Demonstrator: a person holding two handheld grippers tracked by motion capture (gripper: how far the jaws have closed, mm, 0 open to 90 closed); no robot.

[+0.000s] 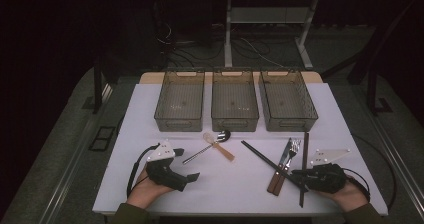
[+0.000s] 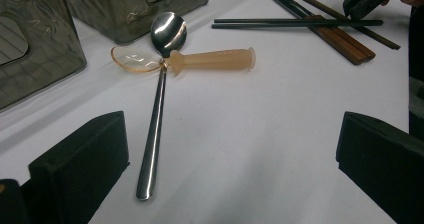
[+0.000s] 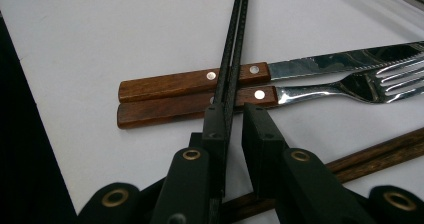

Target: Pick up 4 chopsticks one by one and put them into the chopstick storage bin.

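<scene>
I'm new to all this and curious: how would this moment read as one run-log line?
left gripper: open, near metal spoon | right gripper: jaws around black chopsticks, narrow gap showing | bins: nothing in them

A: The room beyond the white table (image 1: pixel 230 184) is nearly black; light falls from above on the tabletop alone.

B: Glare shows on the steel spoon (image 2: pixel 168 31) and the knife blade (image 3: pixel 340 64). The gripper views are sharp mid-frame, soft on the near jaws, with faint shadows.
</scene>
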